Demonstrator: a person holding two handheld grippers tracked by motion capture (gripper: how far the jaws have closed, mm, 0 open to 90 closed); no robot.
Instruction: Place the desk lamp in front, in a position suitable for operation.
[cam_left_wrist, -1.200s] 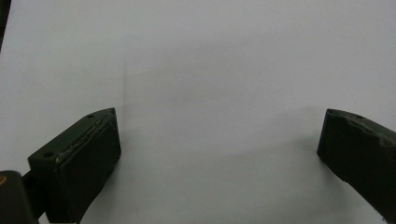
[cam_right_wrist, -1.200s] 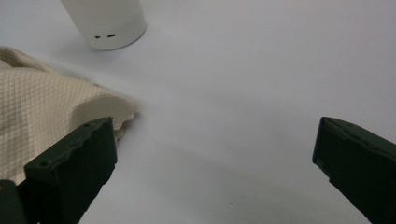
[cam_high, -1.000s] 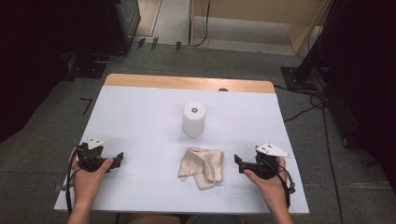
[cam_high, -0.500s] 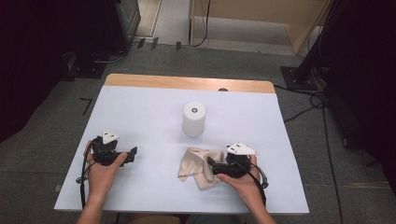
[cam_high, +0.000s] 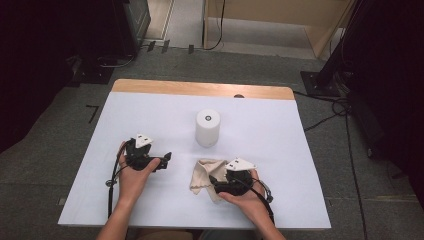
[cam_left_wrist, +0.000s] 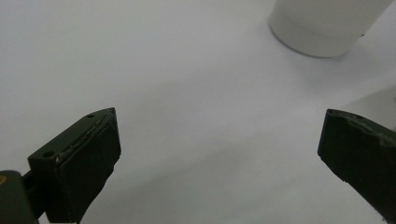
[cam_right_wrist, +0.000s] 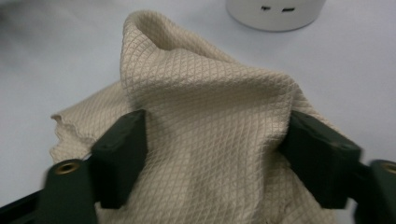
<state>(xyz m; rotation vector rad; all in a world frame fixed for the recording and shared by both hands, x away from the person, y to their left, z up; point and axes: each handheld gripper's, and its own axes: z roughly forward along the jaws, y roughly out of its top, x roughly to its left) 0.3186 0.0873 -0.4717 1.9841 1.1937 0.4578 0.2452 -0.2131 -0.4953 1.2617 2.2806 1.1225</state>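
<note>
We are closing the right gripper (cam_high: 216, 181) on the beige cloth (cam_high: 204, 174), which is lying crumpled on the white table (cam_high: 280, 150) directly under and ahead of that gripper. In the right gripper view a raised fold of the cloth (cam_right_wrist: 205, 121) is bunching up between the two black jaws, which have just been closing and are now standing about half way in; their pads seem to be meeting the fabric on both sides, though we cannot tell how firmly they are pressing, so we are judging this a grip being taken rather than one secured. Beyond the cloth, farther ahead of the right gripper, the white cylinder (cam_right_wrist: 275, 11) is standing upright, apart from the fabric. We are holding the left gripper (cam_high: 162, 161) off to the side of the cloth, with its jaws spread wide and nothing between them; in the left gripper view bare table is lying under it, and the cylinder (cam_left_wrist: 327, 23) is sitting ahead and off to one side. As we read it, the step in hand is picking up the cloth. The next move is calling for the jaws to finish pinching the fold before any lift, and probably for the left gripper to be coming across to take another edge.
</note>
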